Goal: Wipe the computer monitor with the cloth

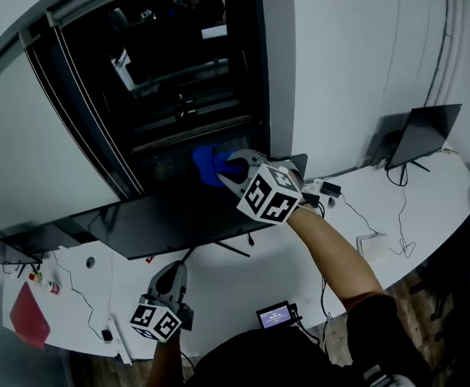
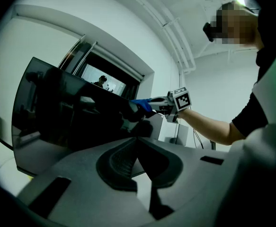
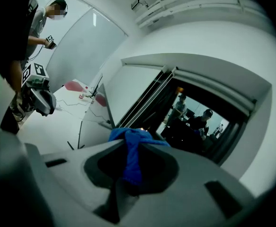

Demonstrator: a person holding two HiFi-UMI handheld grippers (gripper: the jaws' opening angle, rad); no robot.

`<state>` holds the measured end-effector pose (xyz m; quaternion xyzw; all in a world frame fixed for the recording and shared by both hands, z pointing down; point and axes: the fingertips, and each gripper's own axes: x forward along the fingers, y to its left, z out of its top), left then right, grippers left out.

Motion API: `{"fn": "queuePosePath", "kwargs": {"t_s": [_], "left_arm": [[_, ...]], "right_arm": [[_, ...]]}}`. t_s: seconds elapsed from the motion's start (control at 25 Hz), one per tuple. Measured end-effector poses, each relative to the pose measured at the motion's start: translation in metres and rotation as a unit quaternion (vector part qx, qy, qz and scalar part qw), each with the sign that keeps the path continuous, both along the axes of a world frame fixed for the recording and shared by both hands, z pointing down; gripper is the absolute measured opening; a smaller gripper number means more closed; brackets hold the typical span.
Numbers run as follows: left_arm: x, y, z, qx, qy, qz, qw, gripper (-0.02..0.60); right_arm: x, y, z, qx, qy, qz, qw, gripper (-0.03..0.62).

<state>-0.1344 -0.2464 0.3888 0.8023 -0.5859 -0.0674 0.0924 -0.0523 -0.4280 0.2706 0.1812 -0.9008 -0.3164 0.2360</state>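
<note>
Fingers (image 3: 99,168) of our right gripper (image 1: 230,171) are pinched narrow on the one blue cloth (image 3: 132,148). The cloth is soft and crumpled: a bunched knot sits at the tips and a strip hangs down between the dark, ribbed pads. We hold it out at the upper right part of the wide monitor (image 1: 178,216), close to the top edge. We cannot tell whether it presses on the glass. The screen is a long, glossy black rectangle that stands on the desk (image 1: 243,285) and mirrors the room.

Our left gripper (image 1: 172,272) hangs low on the near side, left of the right one and well apart from the monitor. Its two fingers (image 2: 115,163) meet at the tips with nothing between them. Both grippers are matte grey plastic, and each carries one cube (image 1: 268,193) with black and white square markers.

The desk is white, smooth and curved. On it we count two monitors, the wide one and a second monitor (image 1: 424,134) that is smaller and stands far to the right. One small device (image 1: 276,315) with a lit screen lies at the near edge, and one flat red sheet (image 1: 31,313) lies at the left end. Thin cables (image 1: 362,216) trail across the right half. Behind the wide monitor, a tall dark window (image 1: 170,71) is set in the pale wall.
</note>
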Motion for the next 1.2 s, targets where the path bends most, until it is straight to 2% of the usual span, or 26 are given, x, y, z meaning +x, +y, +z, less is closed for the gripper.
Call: {"fn": "queuePosePath", "kwargs": {"t_s": [0.68,0.92,1.2], "left_arm": [[0.039,-0.022,0.005,-0.011,-0.010,0.051,0.9986,-0.006],[0.041,-0.023,0.011,-0.020,-0.010,0.057,0.9981,-0.006],[0.040,-0.022,0.011,-0.021,-0.010,0.055,0.9982,-0.006]], "right_arm": [[0.085,-0.039,-0.001,-0.030,-0.040,0.074,0.996,0.061],[0.106,-0.048,0.001,-0.068,-0.091,0.086,0.990,0.061],[0.126,-0.055,0.000,-0.081,-0.143,0.105,0.981,0.061]]}}
